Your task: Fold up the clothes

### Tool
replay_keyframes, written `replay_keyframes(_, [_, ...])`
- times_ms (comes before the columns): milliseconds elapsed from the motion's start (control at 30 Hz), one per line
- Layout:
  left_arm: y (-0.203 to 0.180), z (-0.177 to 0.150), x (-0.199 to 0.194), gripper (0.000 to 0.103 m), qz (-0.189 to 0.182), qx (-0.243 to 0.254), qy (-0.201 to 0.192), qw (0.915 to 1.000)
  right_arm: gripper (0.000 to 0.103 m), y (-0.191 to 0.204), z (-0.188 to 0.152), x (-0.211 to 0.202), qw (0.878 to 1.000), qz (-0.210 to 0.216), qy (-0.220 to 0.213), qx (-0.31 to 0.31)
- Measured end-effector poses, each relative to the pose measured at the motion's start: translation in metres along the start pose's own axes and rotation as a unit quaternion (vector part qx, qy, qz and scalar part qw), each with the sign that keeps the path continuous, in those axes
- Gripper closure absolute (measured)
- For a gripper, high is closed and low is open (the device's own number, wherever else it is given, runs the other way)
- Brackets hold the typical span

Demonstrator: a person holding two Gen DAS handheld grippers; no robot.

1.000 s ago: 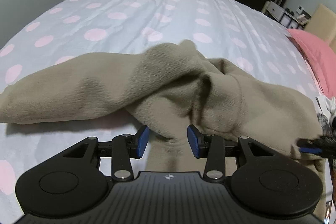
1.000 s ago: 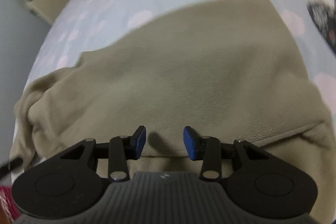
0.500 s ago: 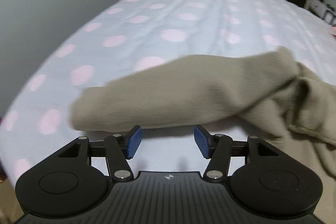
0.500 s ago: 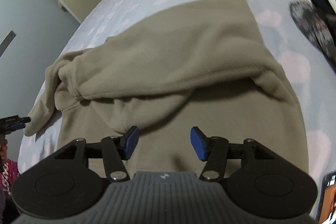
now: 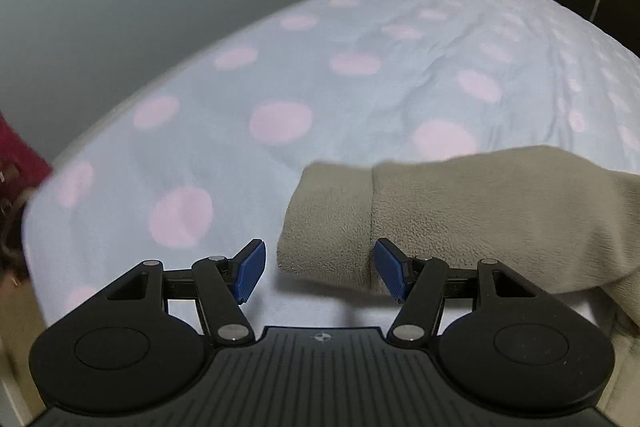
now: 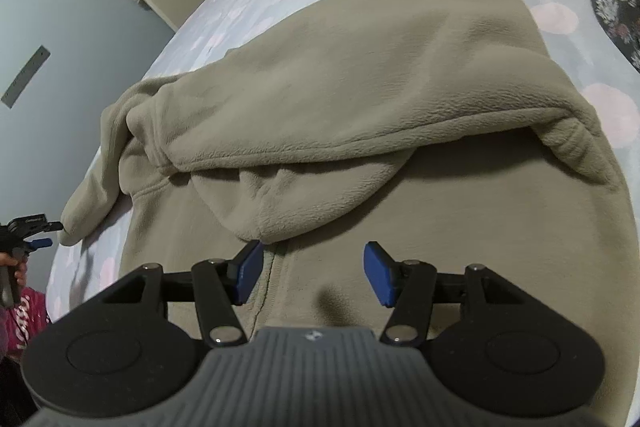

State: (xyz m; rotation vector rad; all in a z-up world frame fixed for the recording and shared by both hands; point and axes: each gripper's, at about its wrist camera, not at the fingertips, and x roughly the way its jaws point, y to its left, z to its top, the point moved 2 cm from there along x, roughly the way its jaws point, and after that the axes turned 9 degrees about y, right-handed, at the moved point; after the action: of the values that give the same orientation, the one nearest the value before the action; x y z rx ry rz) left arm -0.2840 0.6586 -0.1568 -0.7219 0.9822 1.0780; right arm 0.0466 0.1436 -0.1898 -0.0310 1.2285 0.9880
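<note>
1. fleece top (image 6: 360, 99) lies spread on the dotted bedspread (image 5: 280, 75), one part of it already doubled over its middle.
2. sleeve cuff (image 5: 332, 223) stretches out to the fleece top's left side, not yet folded in.
3. left gripper (image 5: 320, 271) hangs just before that cuff, jaws opening, nothing pinched.
4. right gripper (image 6: 312, 277) hovers over the fleece top's near part, jaws apart and empty.
5. judged about midway: sleeve and final folds remain.

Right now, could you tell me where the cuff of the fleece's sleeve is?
In the left wrist view, the cuff lies on the polka-dot bedspread, right of centre, just ahead of the left hand-held gripper, whose jaws are opening.
</note>
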Motion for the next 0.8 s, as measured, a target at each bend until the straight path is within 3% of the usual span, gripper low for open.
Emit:
replay_keyframes(67, [-0.002, 0.0, 0.004, 0.055, -0.019, 0.0, 0.004, 0.9998, 0.044, 0.003, 0.0, 0.006, 1.0, -0.013, 0.003, -0.015])
replay_keyframes(133, [-0.006, 0.0, 0.007, 0.08, -0.037, 0.003, 0.006, 0.9993, 0.044, 0.005, -0.001, 0.01, 0.999, -0.029, 0.007, -0.031])
replay_keyframes(167, [-0.007, -0.001, 0.008, 0.086, -0.047, 0.004, 0.007, 0.9989, 0.044, 0.006, -0.001, 0.014, 0.999, -0.036, 0.009, -0.039])
replay_keyframes(200, [-0.013, 0.0, 0.004, 0.101, -0.053, 0.013, 0.002, 0.9985, 0.044, 0.007, -0.002, 0.016, 0.998, -0.041, 0.011, -0.044])
replay_keyframes(233, [-0.017, 0.002, -0.004, 0.103, -0.056, 0.019, -0.01, 0.9982, 0.044, 0.007, -0.002, 0.019, 0.998, -0.043, 0.014, -0.048])
replay_keyframes(433, [-0.032, 0.021, -0.086, 0.103, -0.091, 0.041, -0.112, 0.9886, 0.044, 0.011, 0.0, 0.023, 0.995, -0.059, 0.014, -0.076])
replay_keyframes(533, [-0.033, 0.032, -0.12, 0.103, -0.08, 0.063, -0.125, 0.9869, 0.044, 0.011, -0.001, 0.024, 0.995, -0.059, 0.016, -0.082])
replay_keyframes(667, [-0.03, 0.032, -0.124, 0.102, -0.059, 0.097, -0.105, 0.9879, 0.044, 0.011, -0.002, 0.022, 0.995, -0.058, 0.017, -0.08])
replay_keyframes(800, [-0.035, 0.011, -0.108, 0.062, -0.012, 0.155, -0.094, 0.9834, 0.043, 0.012, -0.002, 0.02, 0.994, -0.065, 0.011, -0.086])
